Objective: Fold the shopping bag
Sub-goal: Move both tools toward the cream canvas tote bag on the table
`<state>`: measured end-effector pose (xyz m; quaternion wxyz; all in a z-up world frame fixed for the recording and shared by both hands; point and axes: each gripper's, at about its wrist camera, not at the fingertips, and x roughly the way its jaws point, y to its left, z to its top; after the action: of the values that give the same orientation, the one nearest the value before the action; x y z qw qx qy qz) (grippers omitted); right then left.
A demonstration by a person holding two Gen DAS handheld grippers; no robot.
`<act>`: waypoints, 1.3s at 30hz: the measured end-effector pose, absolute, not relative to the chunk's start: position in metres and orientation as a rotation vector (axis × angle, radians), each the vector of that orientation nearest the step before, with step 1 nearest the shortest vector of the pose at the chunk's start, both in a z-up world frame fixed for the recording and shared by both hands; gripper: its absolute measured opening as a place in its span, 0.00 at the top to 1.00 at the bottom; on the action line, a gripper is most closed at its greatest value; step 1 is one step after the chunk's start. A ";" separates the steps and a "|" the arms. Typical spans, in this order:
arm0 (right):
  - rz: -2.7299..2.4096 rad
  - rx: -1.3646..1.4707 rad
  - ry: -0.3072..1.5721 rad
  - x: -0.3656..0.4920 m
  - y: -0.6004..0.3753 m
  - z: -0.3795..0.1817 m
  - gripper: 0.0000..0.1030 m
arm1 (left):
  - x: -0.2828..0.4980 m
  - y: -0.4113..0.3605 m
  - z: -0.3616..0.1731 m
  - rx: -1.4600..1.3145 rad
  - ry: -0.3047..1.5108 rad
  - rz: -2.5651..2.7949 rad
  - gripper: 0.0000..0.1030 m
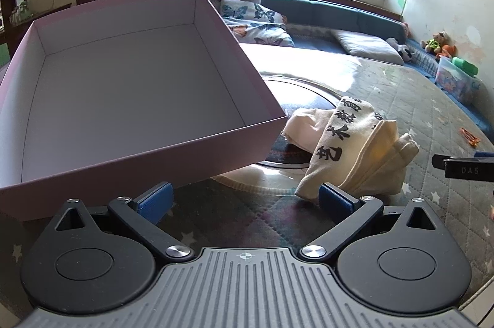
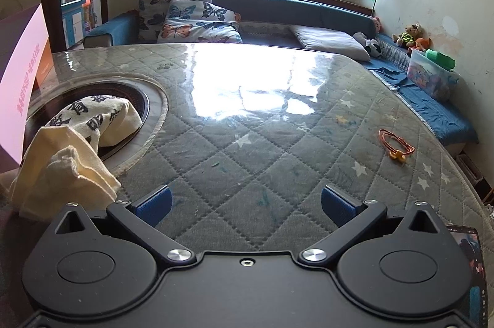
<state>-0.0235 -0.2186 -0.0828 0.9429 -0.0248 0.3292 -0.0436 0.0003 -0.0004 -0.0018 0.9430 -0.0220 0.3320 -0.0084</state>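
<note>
A cream cloth shopping bag [image 1: 349, 145] with black characters lies crumpled on the table, partly over a round dark inset. In the right wrist view the same bag [image 2: 71, 149] sits at the left. My left gripper [image 1: 245, 199] is open, low over the table, with its right blue pad close to the bag's near corner and nothing between its fingers. My right gripper [image 2: 245, 203] is also open over bare quilted cover, to the right of the bag. Its tip [image 1: 460, 169] shows at the right edge of the left wrist view.
A large open pink box [image 1: 132, 87] stands at the left, partly over the round inset [image 2: 145, 102]. An orange cord [image 2: 396, 144] lies at the table's right. A phone [image 2: 474, 266] sits near the right edge. A sofa with cushions [image 2: 197, 22] lies beyond the table.
</note>
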 end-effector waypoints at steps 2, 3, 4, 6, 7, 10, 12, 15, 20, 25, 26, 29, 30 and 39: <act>-0.089 -0.068 0.671 -0.025 -0.214 -0.084 0.00 | 0.002 -0.002 -0.010 -0.048 0.684 -0.024 0.02; -0.090 -0.077 0.671 -0.026 -0.212 -0.084 0.00 | 0.002 -0.003 -0.013 -0.050 0.687 -0.028 0.02; -0.090 -0.086 0.672 -0.027 -0.210 -0.085 0.00 | 0.003 -0.003 -0.017 -0.051 0.691 -0.031 0.02; -0.091 -0.104 0.672 -0.029 -0.206 -0.086 0.00 | 0.004 -0.005 -0.025 -0.055 0.697 -0.038 0.02; -0.091 -0.113 0.672 -0.030 -0.204 -0.086 0.00 | 0.001 -0.005 -0.031 -0.060 0.687 -0.040 0.02; -0.069 -0.077 0.687 -0.025 -0.214 -0.089 0.00 | -0.010 -0.002 -0.042 -0.071 0.660 -0.035 0.02; -0.061 -0.065 0.686 -0.028 -0.215 -0.088 0.00 | -0.011 0.001 -0.044 -0.066 0.671 -0.024 0.02; -0.054 -0.053 0.688 -0.033 -0.218 -0.087 0.00 | -0.015 0.000 -0.045 -0.077 0.667 -0.008 0.02; -0.042 -0.032 0.692 -0.041 -0.224 -0.087 0.00 | -0.016 -0.001 -0.046 -0.076 0.675 -0.001 0.02; -0.026 -0.050 0.698 -0.046 -0.221 -0.087 0.00 | -0.017 -0.006 -0.048 -0.056 0.698 0.001 0.02; -0.022 -0.051 0.699 -0.047 -0.221 -0.088 0.00 | -0.018 -0.007 -0.048 -0.054 0.700 0.000 0.02; -0.004 -0.045 0.702 -0.051 -0.219 -0.087 0.00 | -0.021 -0.008 -0.048 -0.060 0.700 -0.015 0.02; 0.001 -0.043 0.704 -0.052 -0.219 -0.087 0.00 | -0.023 -0.009 -0.048 -0.060 0.699 -0.017 0.02; 0.021 -0.049 0.711 -0.066 -0.213 -0.085 0.00 | -0.034 -0.012 -0.048 -0.056 0.695 -0.018 0.02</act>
<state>-0.0655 -0.2125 -0.0852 0.9370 -0.0238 0.3482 0.0102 -0.0336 -0.0123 -0.0479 0.9399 -0.0276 0.3403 -0.0089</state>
